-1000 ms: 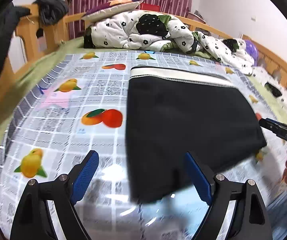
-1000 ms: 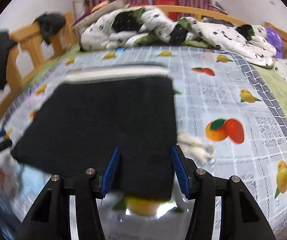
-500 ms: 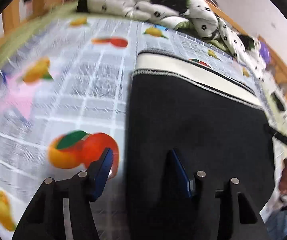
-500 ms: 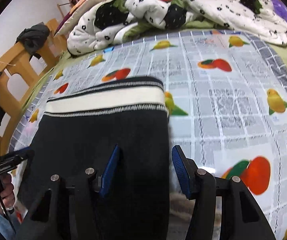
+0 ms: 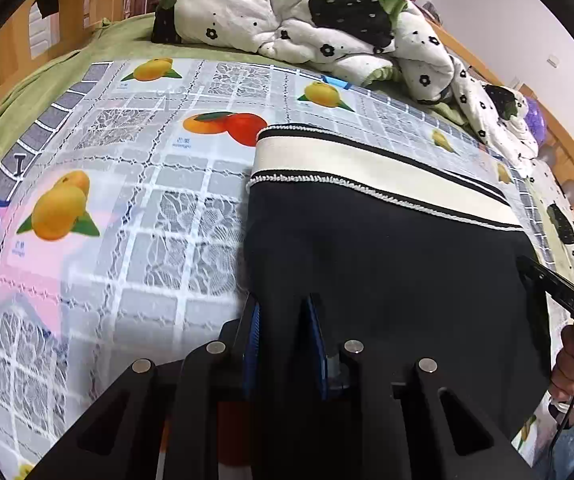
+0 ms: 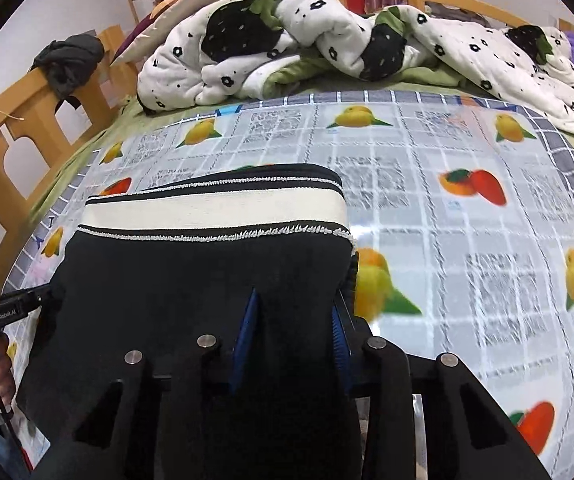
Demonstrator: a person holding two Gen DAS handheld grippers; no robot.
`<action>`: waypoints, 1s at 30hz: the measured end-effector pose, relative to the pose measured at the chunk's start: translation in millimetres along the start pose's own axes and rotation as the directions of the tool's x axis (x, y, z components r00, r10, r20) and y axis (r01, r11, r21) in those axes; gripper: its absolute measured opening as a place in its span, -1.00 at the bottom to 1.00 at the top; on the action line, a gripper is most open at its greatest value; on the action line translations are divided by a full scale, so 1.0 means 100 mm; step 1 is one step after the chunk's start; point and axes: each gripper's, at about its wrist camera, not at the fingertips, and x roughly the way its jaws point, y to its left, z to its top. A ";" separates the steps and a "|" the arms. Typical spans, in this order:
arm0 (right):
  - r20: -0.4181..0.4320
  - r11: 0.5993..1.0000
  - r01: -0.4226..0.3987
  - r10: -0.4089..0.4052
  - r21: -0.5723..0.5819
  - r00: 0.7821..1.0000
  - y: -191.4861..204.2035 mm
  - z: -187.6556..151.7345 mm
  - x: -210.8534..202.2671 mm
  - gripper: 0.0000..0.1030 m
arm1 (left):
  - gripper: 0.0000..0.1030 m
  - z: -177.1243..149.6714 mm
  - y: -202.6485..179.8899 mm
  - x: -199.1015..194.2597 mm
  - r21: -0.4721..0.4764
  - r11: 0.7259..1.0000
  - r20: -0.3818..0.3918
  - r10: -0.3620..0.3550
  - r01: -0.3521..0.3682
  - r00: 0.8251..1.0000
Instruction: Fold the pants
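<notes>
Black pants (image 5: 387,256) with a cream and black waistband (image 5: 367,172) lie folded on a fruit-print tablecloth. My left gripper (image 5: 285,312) is shut on the near left edge of the pants. In the right wrist view the pants (image 6: 191,280) show with the waistband (image 6: 215,210) at the far side. My right gripper (image 6: 293,316) sits over the near right edge with fabric between its blue pads, which stand a little apart. The right gripper shows at the right edge of the left wrist view (image 5: 559,292). The left gripper shows at the left edge of the right wrist view (image 6: 15,308).
The tablecloth (image 5: 127,208) covers a bed with a green sheet (image 5: 27,92). A crumpled white and black flowered quilt (image 6: 327,36) lies at the far end. A wooden bed frame (image 6: 27,120) with dark clothes (image 6: 67,60) on it stands at the left.
Both grippers moved forward and down onto the near edge of the pants. The left gripper closed from wide open onto the fabric. The right gripper's pads narrowed slightly around the right edge.
</notes>
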 end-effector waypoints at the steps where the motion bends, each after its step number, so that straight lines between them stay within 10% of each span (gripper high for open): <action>1: 0.005 1.000 0.003 -0.003 -0.010 1.000 0.01 0.00 0.00 -0.29 | -0.49 0.00 0.00 -0.01 -0.004 1.000 -0.009 0.008 -0.008 1.000; 9: 0.130 0.995 0.037 -0.024 -0.094 0.991 0.07 -0.10 -0.37 -0.19 | -0.37 -0.10 -0.27 -0.23 0.101 0.989 0.070 0.103 -0.110 0.992; 14: 0.075 0.980 0.094 -0.082 -0.177 0.994 0.29 -0.25 -0.19 -0.20 | -0.36 -0.22 -0.39 -0.18 0.118 0.987 0.037 0.110 -0.113 0.993; 18: 0.085 0.981 0.114 -0.101 -0.155 0.991 0.31 -0.36 -0.22 -0.20 | 0.15 -0.38 -0.49 -0.21 0.155 0.981 0.038 0.111 -0.115 0.993; 30: -0.001 0.981 0.140 -0.142 -0.137 0.990 0.35 -0.73 -0.66 -0.19 | 0.15 -0.79 -0.79 -0.76 0.108 0.989 0.069 0.091 -0.098 0.993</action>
